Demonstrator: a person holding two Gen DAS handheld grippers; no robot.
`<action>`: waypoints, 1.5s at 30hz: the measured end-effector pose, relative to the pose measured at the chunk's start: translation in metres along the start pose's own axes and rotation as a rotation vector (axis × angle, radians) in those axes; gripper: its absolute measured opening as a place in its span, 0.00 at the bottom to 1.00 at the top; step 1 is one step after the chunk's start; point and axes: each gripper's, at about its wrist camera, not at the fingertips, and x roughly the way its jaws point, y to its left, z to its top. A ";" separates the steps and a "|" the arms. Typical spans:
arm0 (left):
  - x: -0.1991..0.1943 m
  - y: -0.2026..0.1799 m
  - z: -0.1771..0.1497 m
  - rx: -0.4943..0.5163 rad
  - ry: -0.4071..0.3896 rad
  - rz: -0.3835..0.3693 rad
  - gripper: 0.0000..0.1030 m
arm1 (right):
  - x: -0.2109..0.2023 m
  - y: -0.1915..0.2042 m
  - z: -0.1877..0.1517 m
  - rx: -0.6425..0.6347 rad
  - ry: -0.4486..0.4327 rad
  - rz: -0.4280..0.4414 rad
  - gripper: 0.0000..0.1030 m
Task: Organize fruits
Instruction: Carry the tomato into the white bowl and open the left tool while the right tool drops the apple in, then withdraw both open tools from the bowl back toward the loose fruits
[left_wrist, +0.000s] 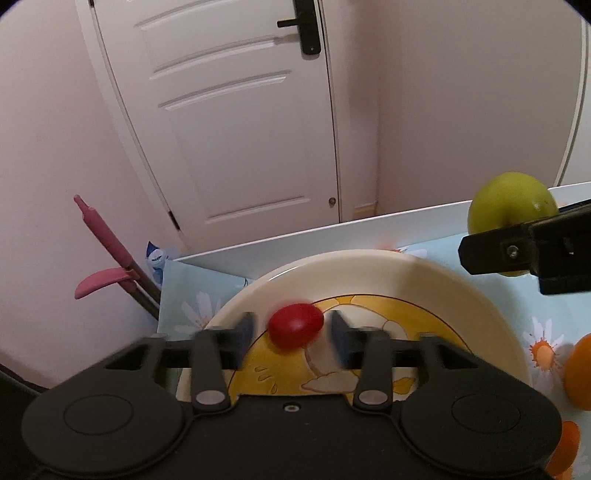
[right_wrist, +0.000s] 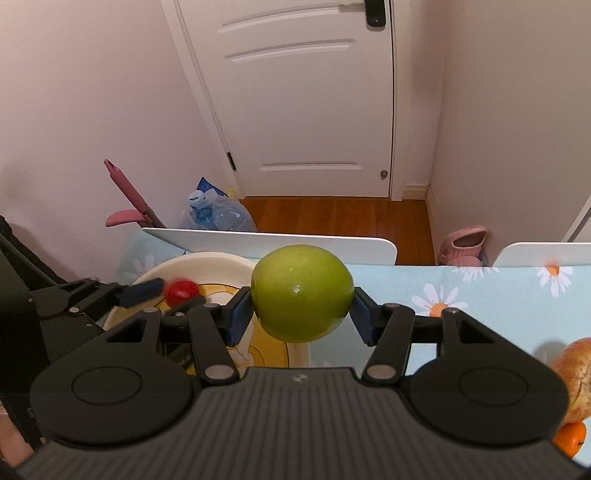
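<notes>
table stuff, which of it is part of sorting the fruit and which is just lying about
Part of the job:
- green apple, clamped in the right gripper
- small red fruit, loose between the open left gripper's fingers
- plate
- oranges
- reddish apple

Just lying about:
- water jug
- pink slippers
- pink-handled tool
- door

Table under a light-blue daisy-print cloth (right_wrist: 480, 295), bearing a cream plate (left_wrist: 369, 269), oranges (left_wrist: 580, 373), a reddish-yellow apple (right_wrist: 576, 373).

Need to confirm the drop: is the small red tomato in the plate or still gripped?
In the plate: small red tomato sits free between the open left gripper pads.
</notes>
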 end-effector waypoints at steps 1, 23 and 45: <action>-0.002 0.001 -0.001 0.004 -0.008 0.003 0.80 | 0.000 0.001 0.000 -0.001 0.001 -0.001 0.70; -0.079 0.017 -0.026 -0.155 0.010 0.112 0.97 | 0.031 0.029 0.005 -0.238 0.091 0.141 0.70; -0.103 0.020 -0.041 -0.181 0.014 0.111 0.98 | 0.019 0.058 -0.007 -0.355 -0.013 0.110 1.00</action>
